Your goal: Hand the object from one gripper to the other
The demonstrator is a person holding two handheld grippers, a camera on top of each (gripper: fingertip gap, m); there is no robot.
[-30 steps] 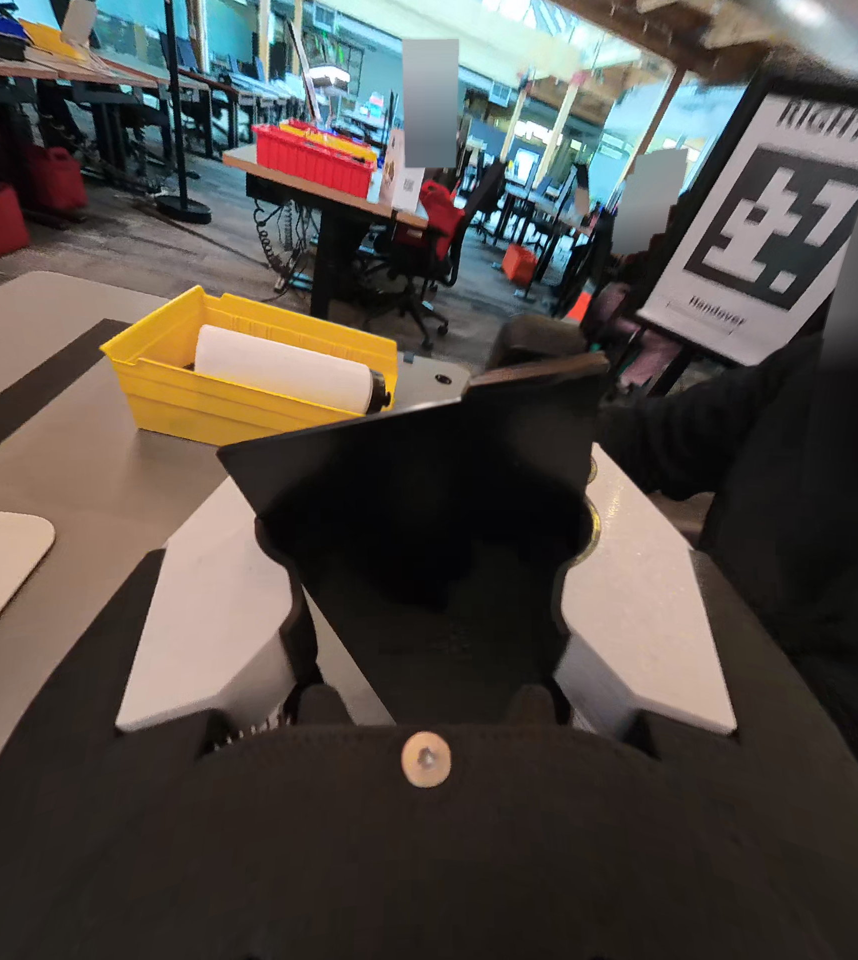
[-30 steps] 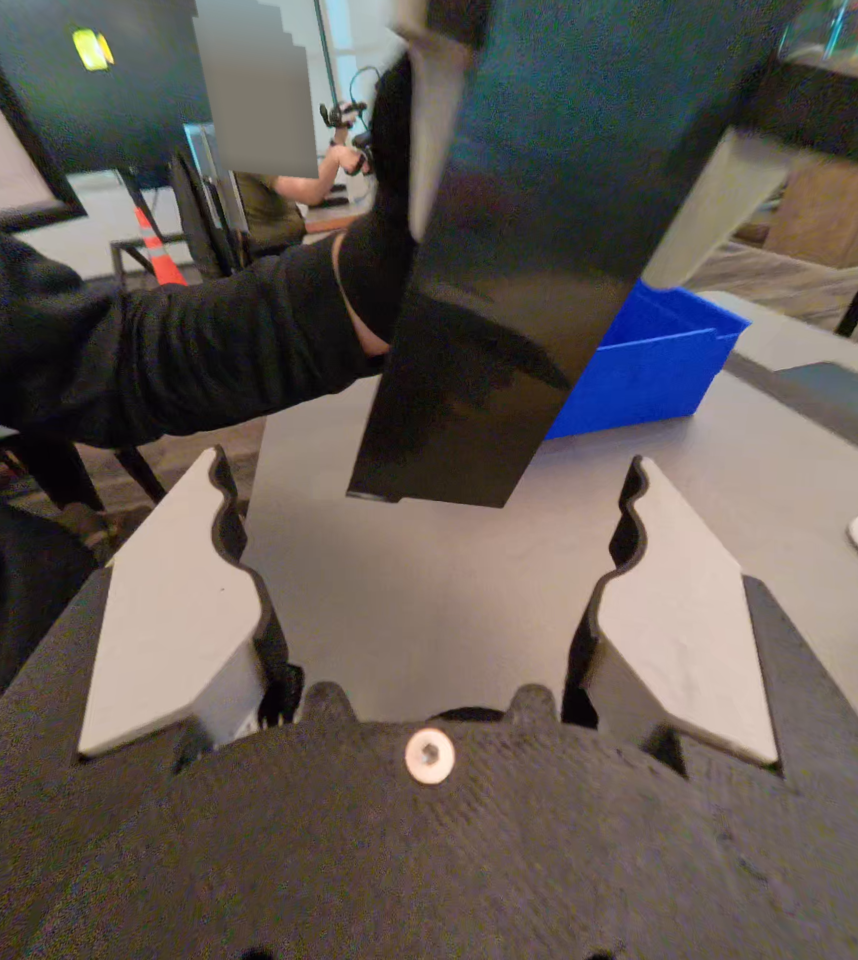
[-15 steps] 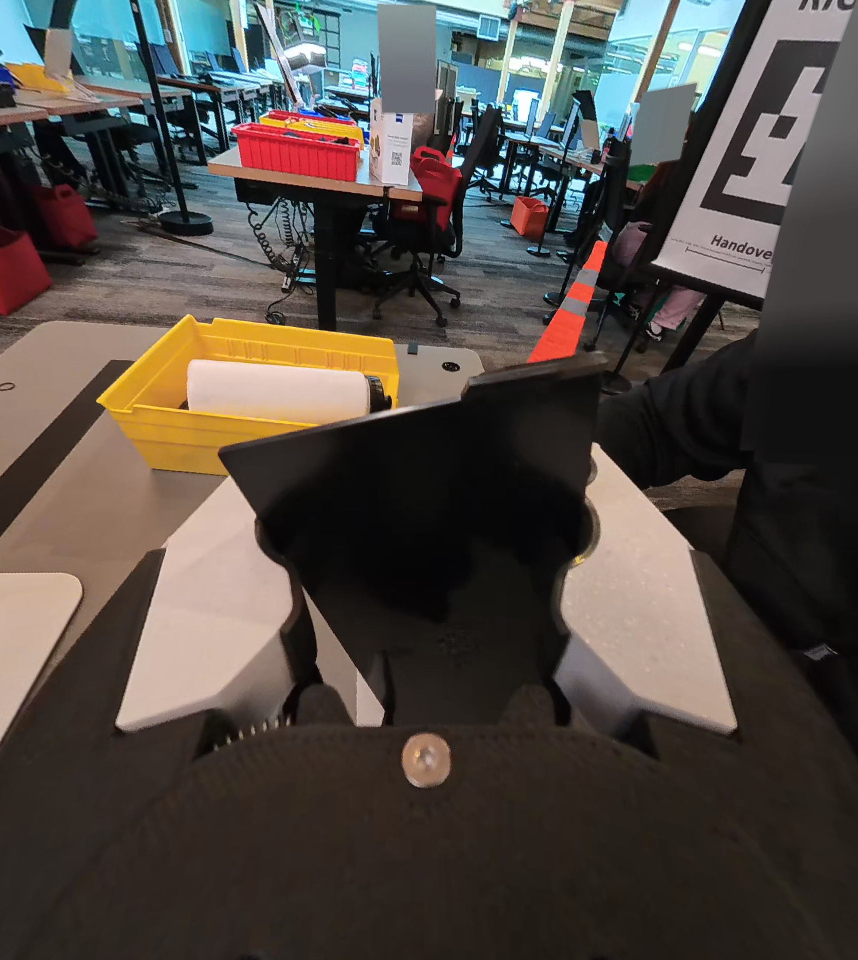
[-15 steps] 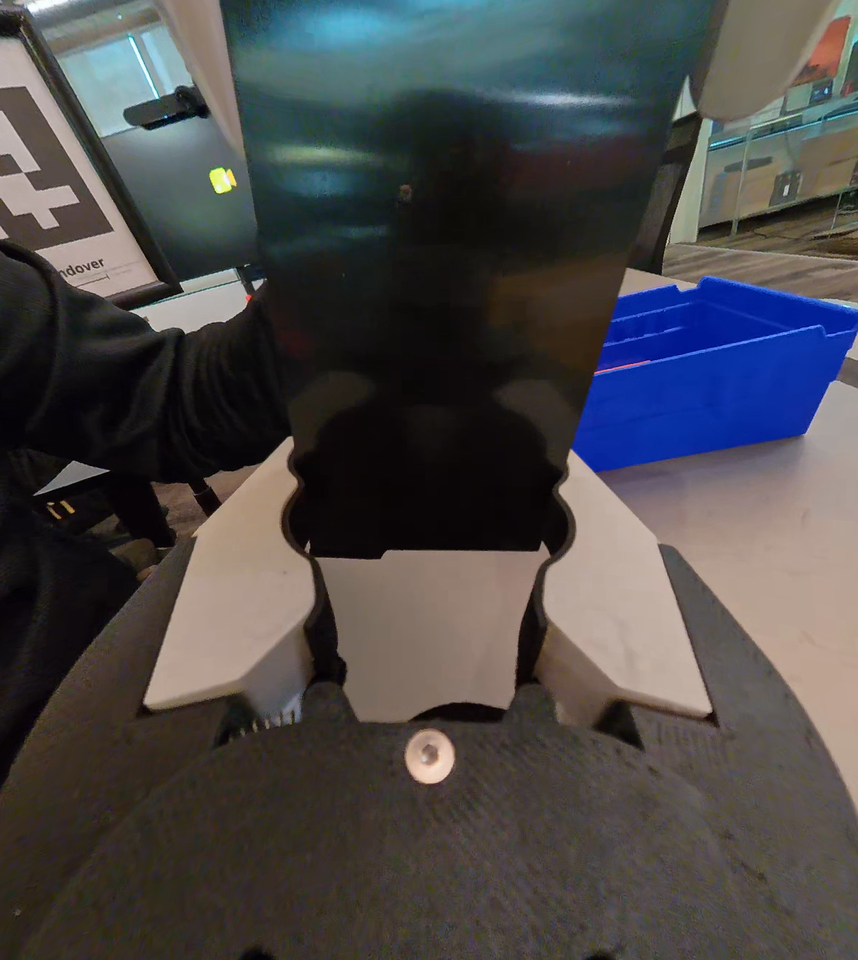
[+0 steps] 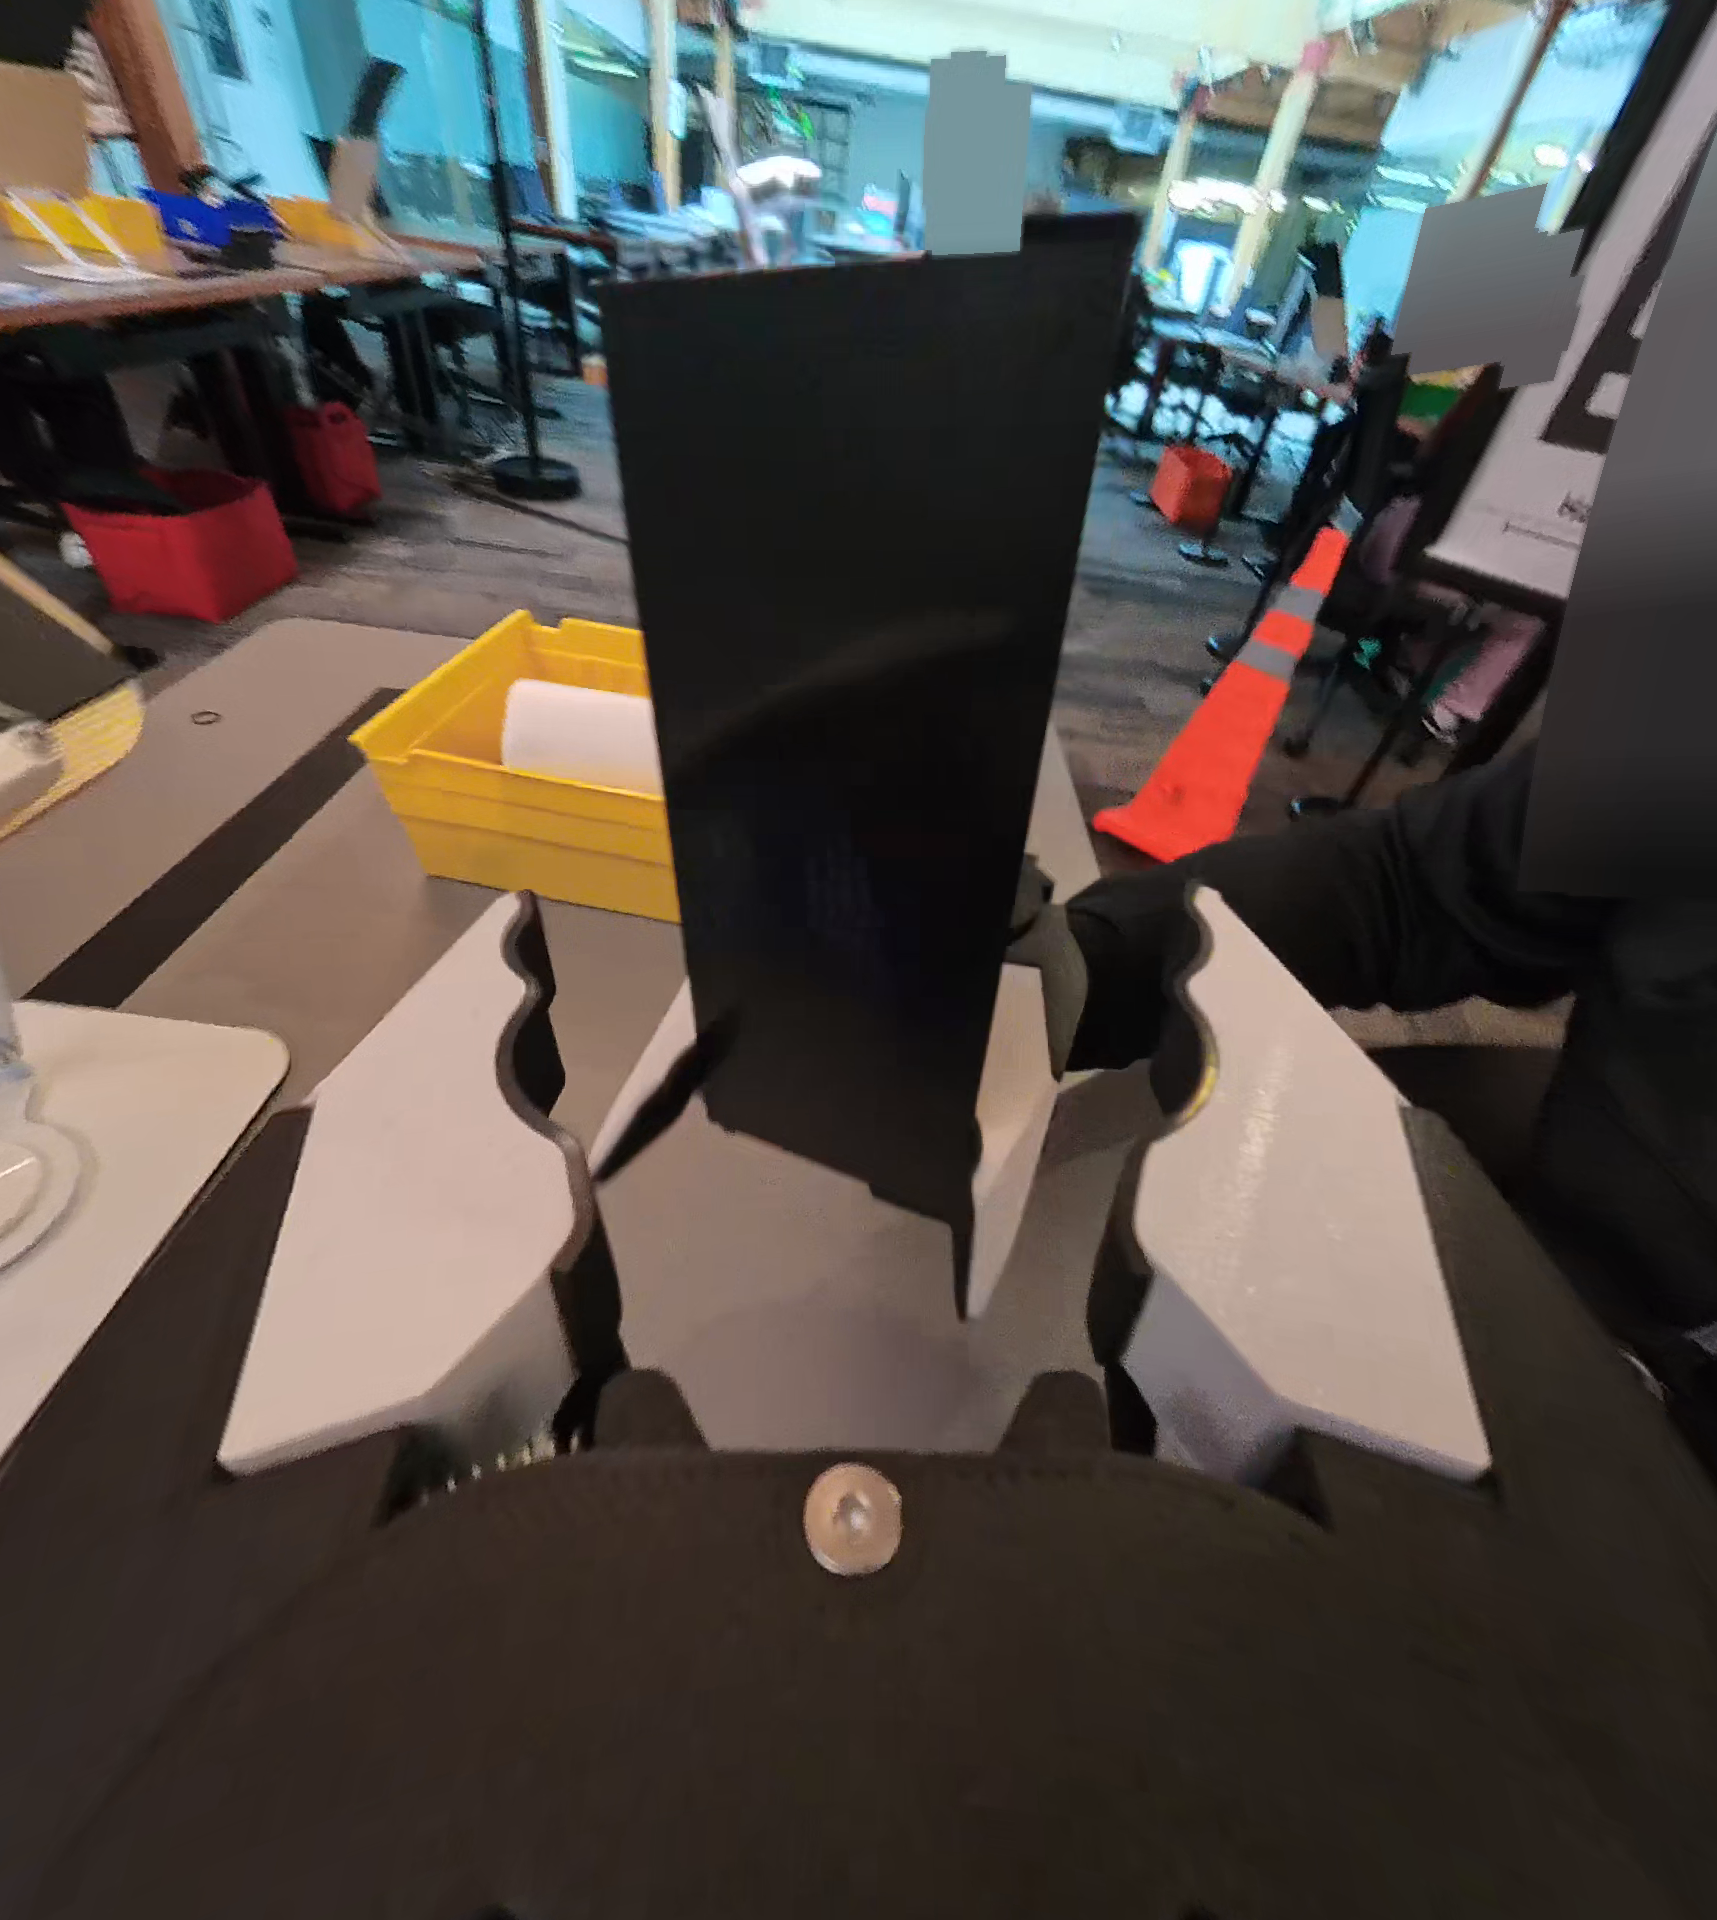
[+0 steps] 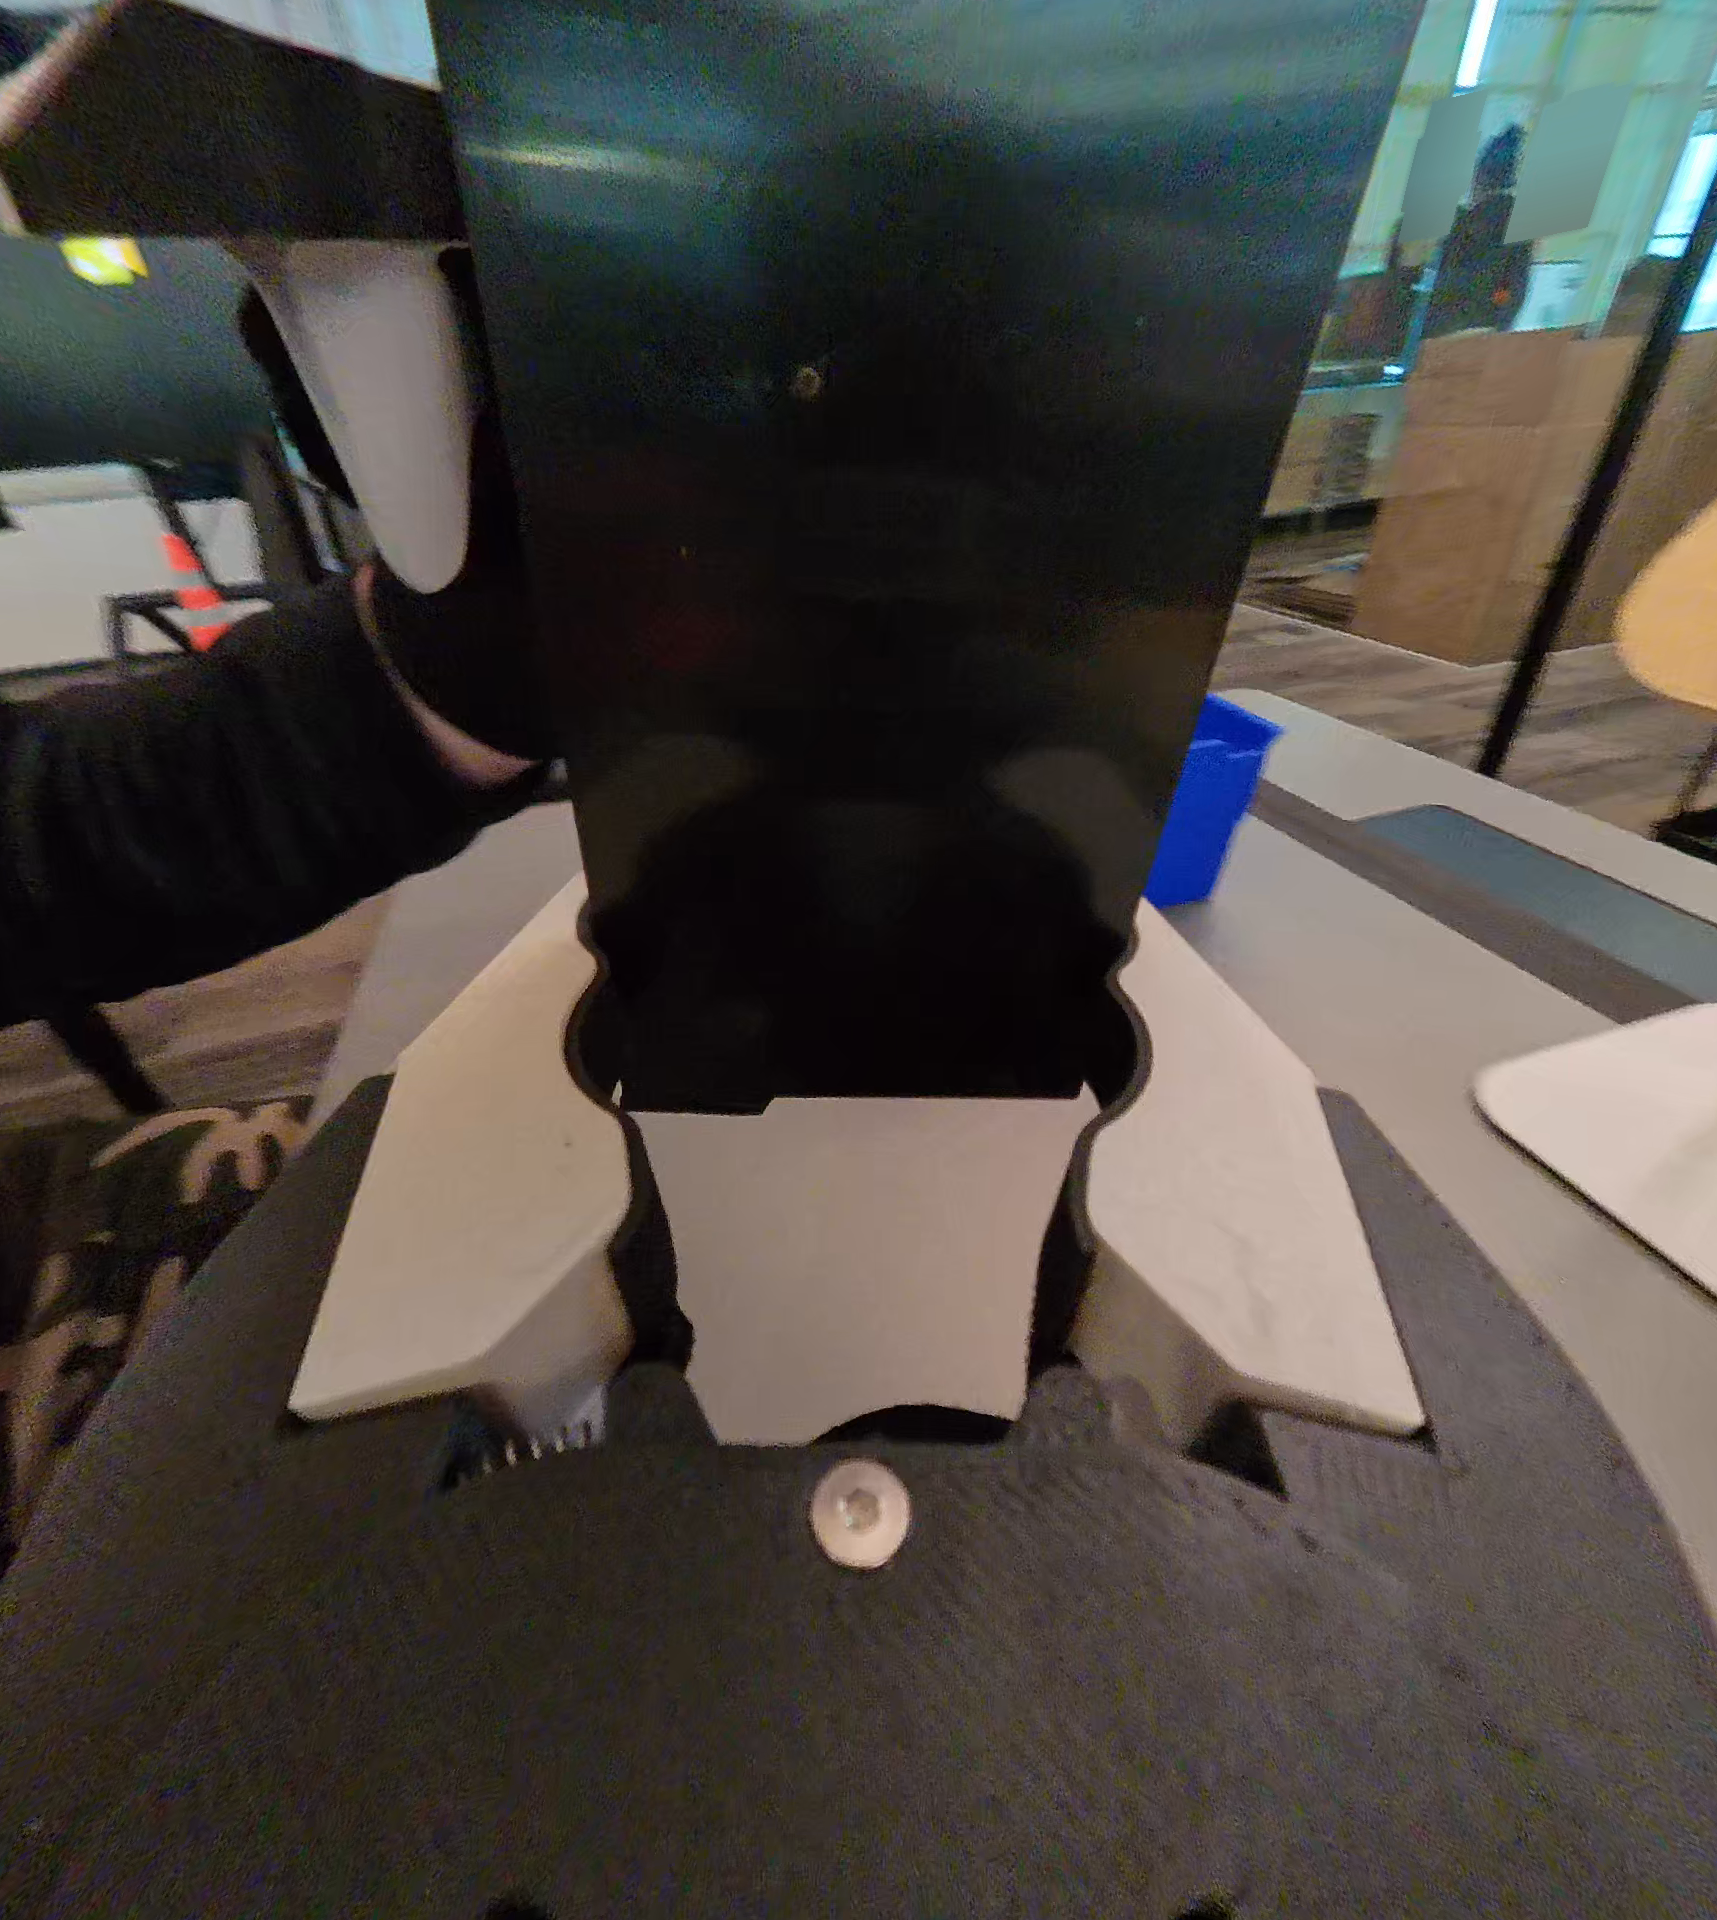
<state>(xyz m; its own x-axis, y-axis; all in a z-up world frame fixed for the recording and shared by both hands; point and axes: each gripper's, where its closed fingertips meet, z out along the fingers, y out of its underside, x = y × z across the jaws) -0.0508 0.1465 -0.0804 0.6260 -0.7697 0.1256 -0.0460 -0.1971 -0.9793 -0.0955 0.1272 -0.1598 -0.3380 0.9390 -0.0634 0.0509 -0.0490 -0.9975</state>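
Note:
The object is a flat glossy black panel (image 5: 854,623). In the right wrist view it (image 6: 885,416) stands upright, and my right gripper (image 6: 859,966) is shut on its lower end. My left gripper (image 5: 859,935) is open and empty, its jaws spread wide of the panel, touching nothing. The right gripper's white fingers (image 5: 1015,1091) show at the panel's bottom in the left wrist view. One white finger (image 6: 397,416) of the left gripper shows at the upper left of the right wrist view, apart from the panel.
A yellow bin (image 5: 511,790) with a white roll (image 5: 579,732) sits on the grey table (image 5: 314,935). A blue bin (image 6: 1207,810) stands behind the panel. A white stand base (image 6: 1664,1143) lies to the right. A person's black sleeve (image 5: 1353,914) reaches in. Some 9 centimeters of space lies between my two pairs of fingers.
My right gripper closed on the panel's lower end. My left gripper then opened, let go of the panel and drew back from it.

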